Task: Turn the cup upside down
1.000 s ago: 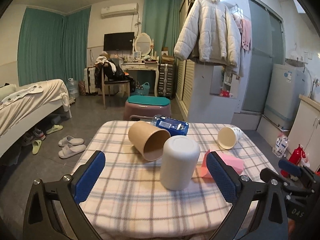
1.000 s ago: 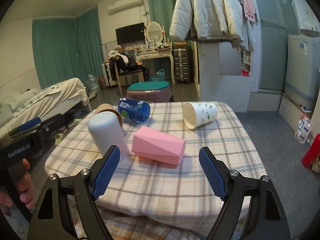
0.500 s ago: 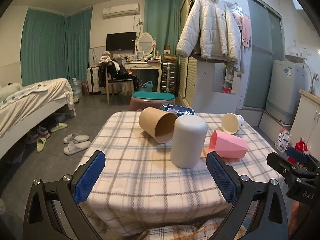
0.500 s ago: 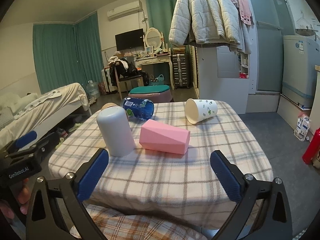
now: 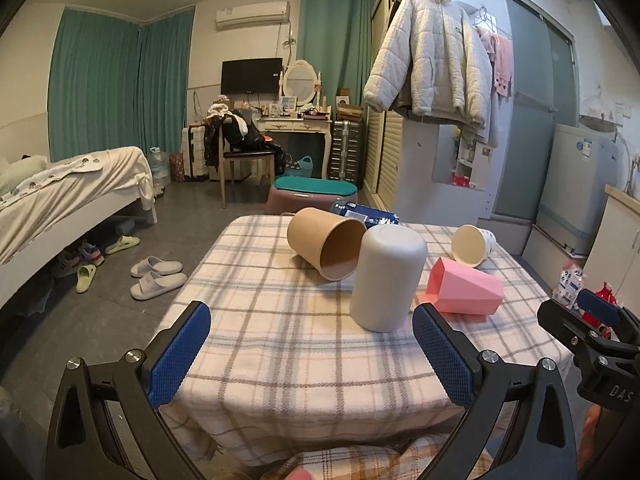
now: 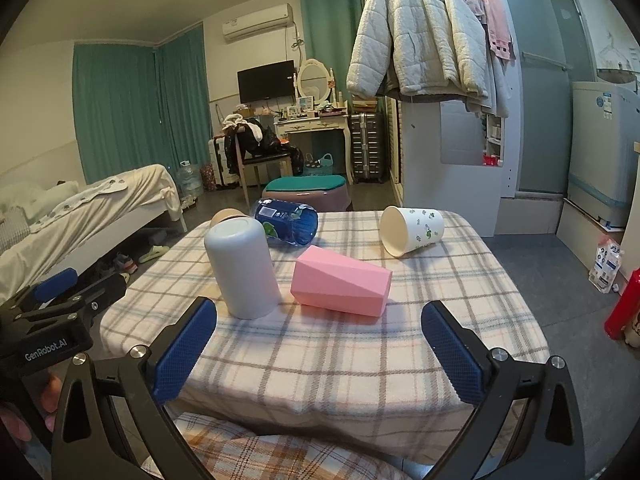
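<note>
Lived-in bedroom: bed (image 5: 76, 184), dressing table (image 5: 296, 124), hanging jacket (image 5: 430, 54)

Dim, warm indoor lighting; glare above the hanging jacket (image 5: 430, 52); strong fisheye curvature and dark vignetted corners.

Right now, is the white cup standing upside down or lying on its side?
Upside down: the white cup stands upright on the table, closed base up, mouth against the cloth.

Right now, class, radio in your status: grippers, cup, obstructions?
Both hand-held grippers open, empty. White cup standing upside down on table. Pink cup lies beside it.
</note>
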A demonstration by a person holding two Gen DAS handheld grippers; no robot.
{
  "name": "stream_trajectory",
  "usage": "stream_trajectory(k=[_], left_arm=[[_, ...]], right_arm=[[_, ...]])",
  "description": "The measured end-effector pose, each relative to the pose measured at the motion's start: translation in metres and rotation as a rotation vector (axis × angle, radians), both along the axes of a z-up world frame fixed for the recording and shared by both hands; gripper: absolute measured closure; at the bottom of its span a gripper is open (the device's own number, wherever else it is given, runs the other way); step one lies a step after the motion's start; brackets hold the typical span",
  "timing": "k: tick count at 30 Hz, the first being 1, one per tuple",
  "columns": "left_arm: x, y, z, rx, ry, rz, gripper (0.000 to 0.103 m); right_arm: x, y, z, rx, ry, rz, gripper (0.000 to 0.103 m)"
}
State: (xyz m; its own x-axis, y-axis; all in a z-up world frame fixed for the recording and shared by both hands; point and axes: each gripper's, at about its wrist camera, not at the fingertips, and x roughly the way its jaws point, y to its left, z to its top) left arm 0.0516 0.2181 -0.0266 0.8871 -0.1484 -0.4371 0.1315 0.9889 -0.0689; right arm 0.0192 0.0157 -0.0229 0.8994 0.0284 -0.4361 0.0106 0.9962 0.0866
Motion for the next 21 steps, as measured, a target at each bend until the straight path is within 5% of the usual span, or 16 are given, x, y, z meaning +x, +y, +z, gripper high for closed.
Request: stream_trajectory(k=[21], left_arm=[[-0.0034,-0.0069,-0.0004,0.020,0.003,-0.010,0.000]], right_arm=[[-0.0018,-0.0029,0.0020,0.000,0.000,0.005,0.000]])
